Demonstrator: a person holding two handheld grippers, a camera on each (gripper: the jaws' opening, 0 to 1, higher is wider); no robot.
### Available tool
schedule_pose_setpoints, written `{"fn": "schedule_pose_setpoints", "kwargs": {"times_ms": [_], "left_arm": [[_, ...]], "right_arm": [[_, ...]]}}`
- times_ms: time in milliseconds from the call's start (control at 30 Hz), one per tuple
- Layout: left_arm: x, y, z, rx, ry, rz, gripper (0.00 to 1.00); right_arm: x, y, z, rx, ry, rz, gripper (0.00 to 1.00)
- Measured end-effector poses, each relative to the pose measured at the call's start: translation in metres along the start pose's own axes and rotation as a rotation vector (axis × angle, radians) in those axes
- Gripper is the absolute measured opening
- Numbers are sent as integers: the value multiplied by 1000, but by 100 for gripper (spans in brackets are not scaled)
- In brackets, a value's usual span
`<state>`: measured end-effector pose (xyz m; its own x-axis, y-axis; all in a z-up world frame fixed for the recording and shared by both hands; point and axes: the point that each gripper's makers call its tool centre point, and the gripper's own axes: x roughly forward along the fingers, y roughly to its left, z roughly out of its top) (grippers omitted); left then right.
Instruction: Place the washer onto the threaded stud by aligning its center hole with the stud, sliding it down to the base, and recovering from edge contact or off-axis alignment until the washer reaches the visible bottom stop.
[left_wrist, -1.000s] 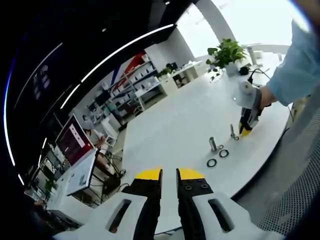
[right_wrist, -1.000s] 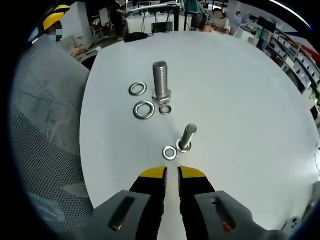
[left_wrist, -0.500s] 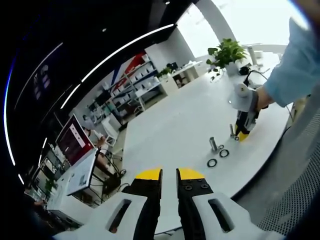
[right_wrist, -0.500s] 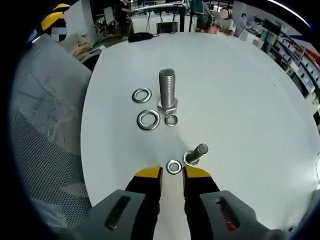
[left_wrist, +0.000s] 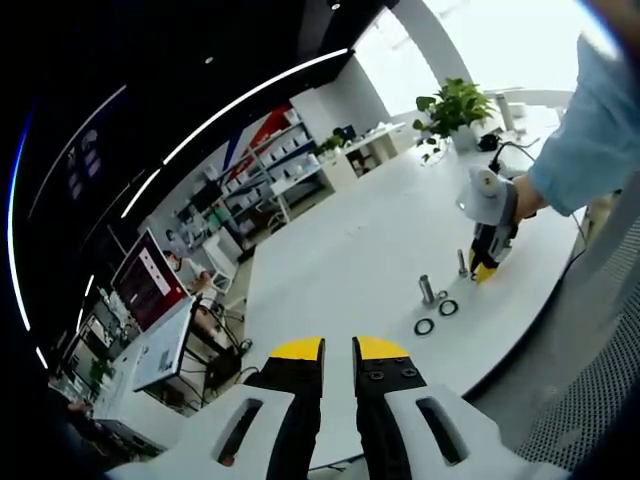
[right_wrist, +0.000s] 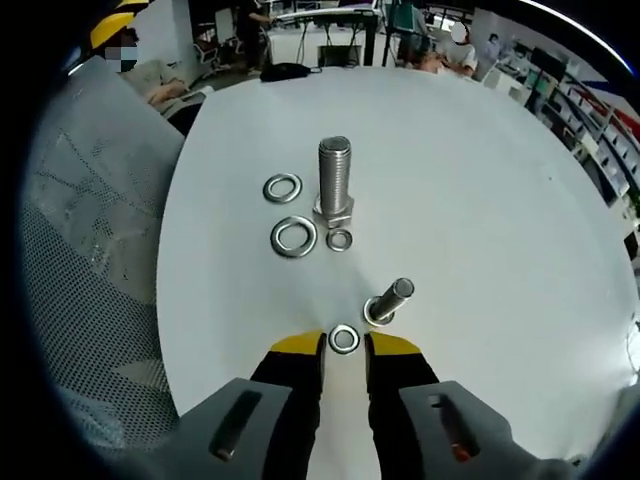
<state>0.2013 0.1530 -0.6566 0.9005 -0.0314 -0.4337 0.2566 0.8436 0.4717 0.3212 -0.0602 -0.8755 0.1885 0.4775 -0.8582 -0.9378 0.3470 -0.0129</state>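
Observation:
In the right gripper view a small steel washer (right_wrist: 344, 338) lies on the white table (right_wrist: 480, 180), right between my right gripper's (right_wrist: 345, 347) yellow fingertips (right_wrist: 300, 346). The jaws stand a little apart around it, and I cannot tell whether they touch it. The short threaded stud (right_wrist: 388, 299) stands just past the right fingertip, leaning in this view. My left gripper (left_wrist: 338, 350) hovers off the table's edge, jaws nearly together and empty. From there I see the right gripper (left_wrist: 487, 262), held by a hand, low beside the stud (left_wrist: 463, 262).
A large upright bolt (right_wrist: 334, 180) stands farther out, with three loose washers around its base (right_wrist: 294, 236) (right_wrist: 282, 187) (right_wrist: 340, 239). A mesh chair back (right_wrist: 90, 260) runs along the table's left edge. A potted plant (left_wrist: 455, 100) stands at the table's far end.
My right gripper has moved forward and down, and its jaws have parted slightly, so the small washer now lies between the fingertips. The left gripper has not moved.

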Motion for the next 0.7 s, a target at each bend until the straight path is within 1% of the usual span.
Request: {"fn": "schedule_pose_setpoints", "kwargs": {"times_ms": [267, 400, 500, 700], "left_arm": [[0, -1, -1, 4, 3, -4, 9], [0, -1, -1, 6, 4, -5, 9], [0, -1, 0, 6, 4, -4, 9], [1, -2, 0, 9, 4, -8, 9]], "right_arm": [[1, 0, 1, -19, 5, -5, 17], [1, 0, 2, -34, -1, -8, 15], [1, 0, 2, -23, -7, -9, 14], [-2, 0, 1, -42, -2, -15, 14]]}}
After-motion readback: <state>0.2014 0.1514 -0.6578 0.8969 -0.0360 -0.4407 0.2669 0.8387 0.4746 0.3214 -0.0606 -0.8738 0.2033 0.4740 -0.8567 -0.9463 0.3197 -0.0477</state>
